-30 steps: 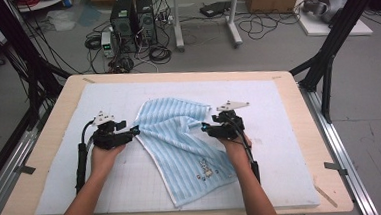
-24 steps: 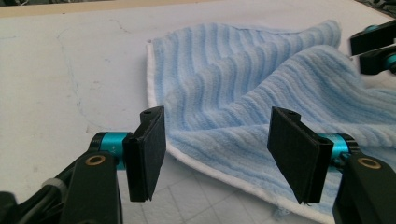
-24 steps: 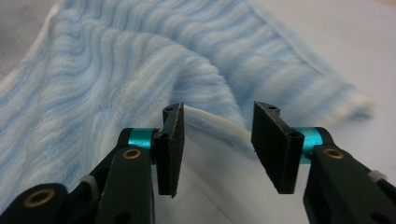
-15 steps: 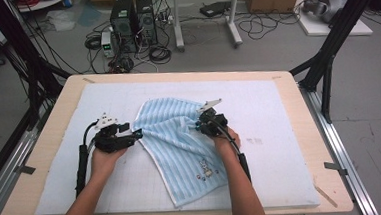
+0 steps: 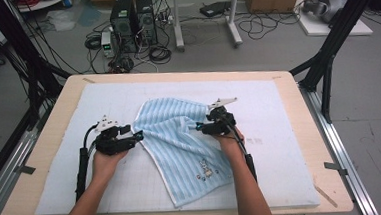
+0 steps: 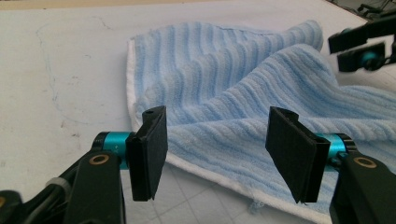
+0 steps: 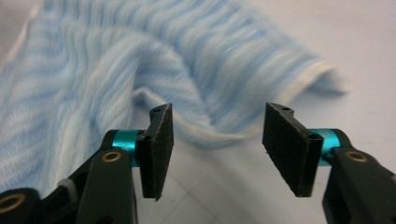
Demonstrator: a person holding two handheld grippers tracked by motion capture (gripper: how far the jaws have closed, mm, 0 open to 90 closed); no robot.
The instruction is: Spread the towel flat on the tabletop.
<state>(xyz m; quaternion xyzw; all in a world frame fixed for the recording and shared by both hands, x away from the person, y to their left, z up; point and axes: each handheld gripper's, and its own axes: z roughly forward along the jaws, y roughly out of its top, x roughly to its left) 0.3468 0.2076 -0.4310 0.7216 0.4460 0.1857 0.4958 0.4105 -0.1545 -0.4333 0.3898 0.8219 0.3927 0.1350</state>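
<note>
On the left, the left tool (image 5: 139,135) sits at the towel's (image 5: 181,148) left edge much as it did a second ago, its jaws standing apart; in the left gripper view (image 6: 212,156) the white-hemmed edge runs between the pads (image 6: 154,151) without being pressed, so it is released. The light blue striped towel lies rumpled on the white mat (image 5: 280,132) covering the tabletop (image 5: 306,105), in the middle, its long axis running from the upper left down toward the near right, where a small cartoon print sits close to the near corner; its upper part is bunched into folds. To the right, the right tool (image 5: 201,128) has shifted back rightward from where it reached half a second ago and now sits at the towel's raised right-hand fold. Its jaws have just been opening: in the right gripper view (image 7: 215,149) they stand apart with bare mat between them, the hemmed fold just beyond, unheld. No containers stand on the mat.
</note>
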